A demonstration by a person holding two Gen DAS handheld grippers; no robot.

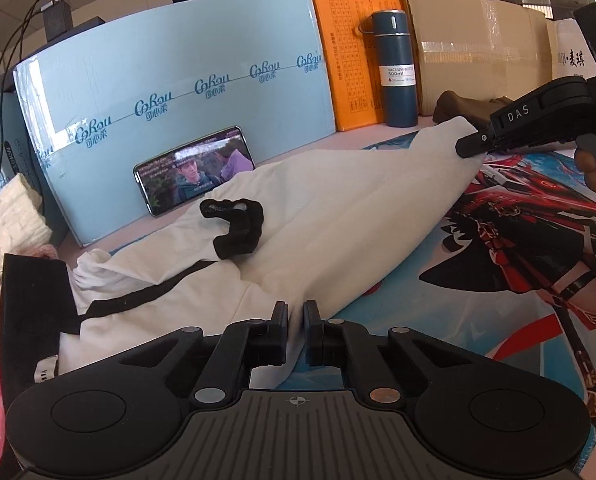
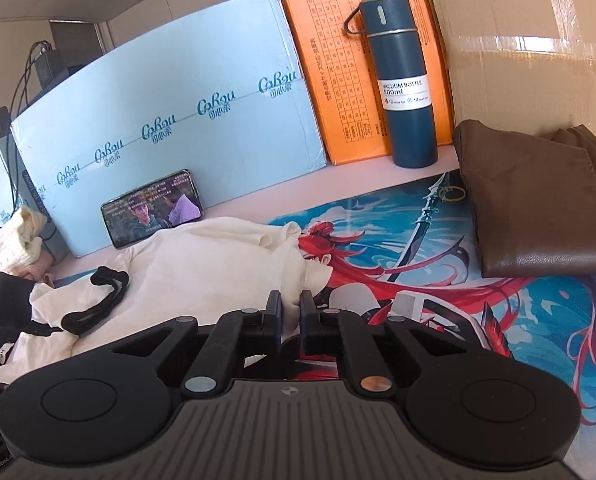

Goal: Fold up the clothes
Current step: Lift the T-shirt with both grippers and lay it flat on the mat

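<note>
I hold a pair of black tongs in each hand, over a tabletop covered by a bright printed mat [image 2: 538,320]. A white garment with black trim [image 1: 298,216] lies rumpled across the left half of the mat, reaching toward the back edge, where a phone [image 1: 193,172] leans against a pale blue box [image 1: 177,72].

My left tongs [image 1: 295,316] are pinched shut on a fold of the garment's near edge; white cloth shows between the two tips. My right tongs [image 2: 290,308] are also narrowed onto cloth, gripping the garment's right-hand end. In the left view that end is lifted off the mat and drawn to a point.

I judge this to be the start of a fold: both ends are gripped, and the cloth between them is still bunched. The next move calls for pulling my hands apart to draw the fabric taut, then laying it flat on the mat before folding.

A brown folded garment [image 2: 538,200] sits at the back right corner, beside a dark blue flask [image 2: 406,88].
</note>
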